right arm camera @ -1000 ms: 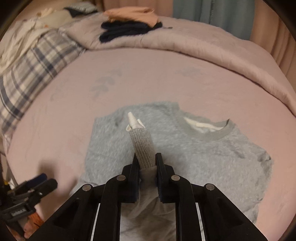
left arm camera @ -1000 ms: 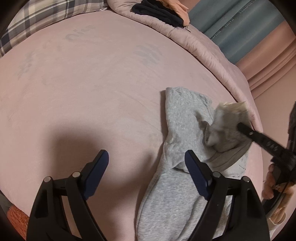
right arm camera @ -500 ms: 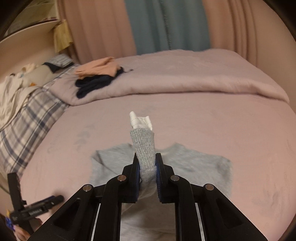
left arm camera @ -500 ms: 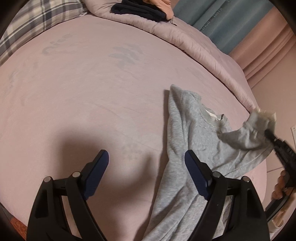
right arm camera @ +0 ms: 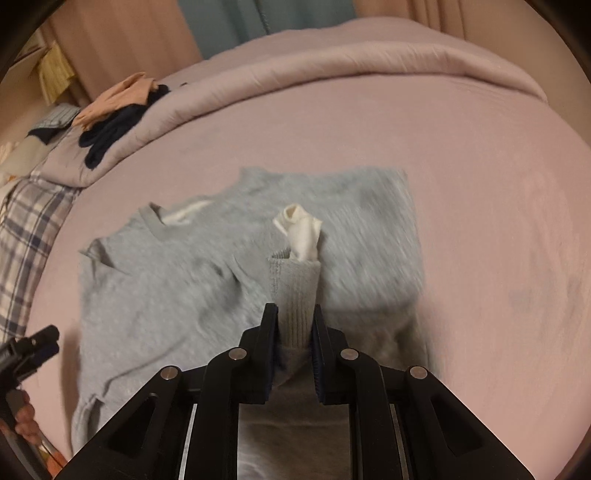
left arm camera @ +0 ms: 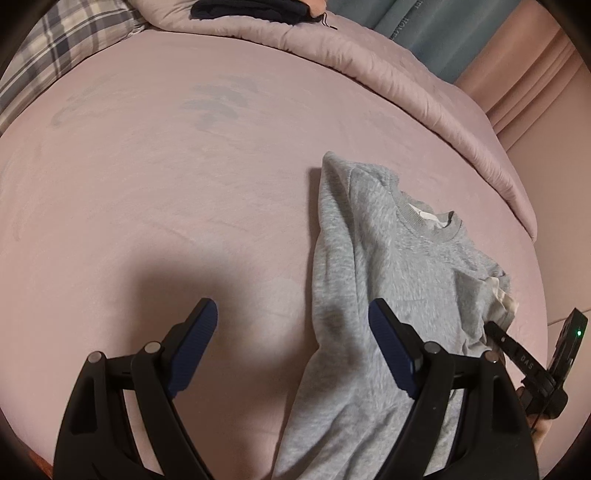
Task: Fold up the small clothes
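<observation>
A small grey sweatshirt (left arm camera: 391, 266) lies on the pink bed, neckline (left arm camera: 428, 221) toward the far side; it also shows in the right wrist view (right arm camera: 177, 273). My right gripper (right arm camera: 295, 325) is shut on the ribbed grey sleeve cuff (right arm camera: 295, 295), with a white inner cuff (right arm camera: 301, 232) sticking out past the fingers. In the left wrist view the right gripper (left arm camera: 495, 328) holds that cuff at the shirt's right edge. My left gripper (left arm camera: 291, 332) is open and empty, hovering over the shirt's left side and the bedsheet.
The pink bedsheet (left arm camera: 166, 184) spreads wide to the left. A rolled pink duvet (right arm camera: 332, 62) runs along the far side with dark and peach clothes (right arm camera: 118, 110) on it. A plaid pillow (right arm camera: 26, 229) lies at the left. Curtains (left arm camera: 424, 29) hang behind.
My right gripper has carried the sleeve cuff from over the shirt's chest out to the right side and lower. The sleeve is unfolded off the body. My left gripper stays open.
</observation>
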`<state>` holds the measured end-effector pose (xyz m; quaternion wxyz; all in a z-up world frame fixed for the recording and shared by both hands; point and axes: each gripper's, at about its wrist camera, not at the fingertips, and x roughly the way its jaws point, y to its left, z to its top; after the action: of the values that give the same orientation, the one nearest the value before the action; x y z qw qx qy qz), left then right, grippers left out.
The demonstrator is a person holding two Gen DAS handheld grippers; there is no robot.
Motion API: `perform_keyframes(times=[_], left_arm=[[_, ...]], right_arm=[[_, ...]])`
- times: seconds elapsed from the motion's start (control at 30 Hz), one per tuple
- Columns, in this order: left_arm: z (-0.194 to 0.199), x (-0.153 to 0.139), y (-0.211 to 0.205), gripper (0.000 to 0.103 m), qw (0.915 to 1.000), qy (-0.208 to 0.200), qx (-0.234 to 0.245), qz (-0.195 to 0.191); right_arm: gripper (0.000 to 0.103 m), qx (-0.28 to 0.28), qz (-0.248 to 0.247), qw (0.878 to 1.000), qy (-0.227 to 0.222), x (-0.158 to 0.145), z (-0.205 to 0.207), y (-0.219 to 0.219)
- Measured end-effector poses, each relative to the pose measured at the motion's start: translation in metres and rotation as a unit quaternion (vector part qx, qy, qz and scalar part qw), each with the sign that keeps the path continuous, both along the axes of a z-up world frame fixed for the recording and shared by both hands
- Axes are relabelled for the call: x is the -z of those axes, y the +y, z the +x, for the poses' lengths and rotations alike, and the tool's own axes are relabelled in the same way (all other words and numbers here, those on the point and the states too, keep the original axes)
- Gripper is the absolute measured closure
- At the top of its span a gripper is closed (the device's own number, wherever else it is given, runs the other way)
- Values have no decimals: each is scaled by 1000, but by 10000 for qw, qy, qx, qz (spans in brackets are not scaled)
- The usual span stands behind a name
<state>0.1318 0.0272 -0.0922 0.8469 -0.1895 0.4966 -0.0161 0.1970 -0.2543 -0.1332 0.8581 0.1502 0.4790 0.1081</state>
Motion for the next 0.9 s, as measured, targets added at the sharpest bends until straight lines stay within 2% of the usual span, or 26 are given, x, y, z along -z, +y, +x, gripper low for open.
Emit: perform_keyframes(times=[0.33, 0.43, 0.5, 0.57, 0.7, 0.87, 0.9], left_arm=[[23, 10, -13, 27, 9997, 89, 213, 103], [30, 17, -15, 28, 9995, 171, 233, 84], [32, 22, -17, 29, 9994, 226, 249, 87], [36, 29, -20, 30, 9989, 340, 273, 179], [37, 33, -28, 30, 9979, 248, 317, 503], [37, 34, -28, 30, 9978, 274, 162, 574], [37, 34, -29, 30, 9978, 275, 142, 578]], right_arm=[[85, 97, 398, 9991, 145, -3, -8, -20], [73, 212, 68, 9997, 104, -11, -9, -20], [60, 283, -72, 9996, -16, -16, -10, -25], [57, 275, -23, 9996, -76, -19, -6, -30], [57, 200, 247, 9995, 30, -11, 9, -36], [57, -75, 309, 9995, 84, 4, 23, -26], [63, -148, 294, 9995, 6, 4, 25, -22]])
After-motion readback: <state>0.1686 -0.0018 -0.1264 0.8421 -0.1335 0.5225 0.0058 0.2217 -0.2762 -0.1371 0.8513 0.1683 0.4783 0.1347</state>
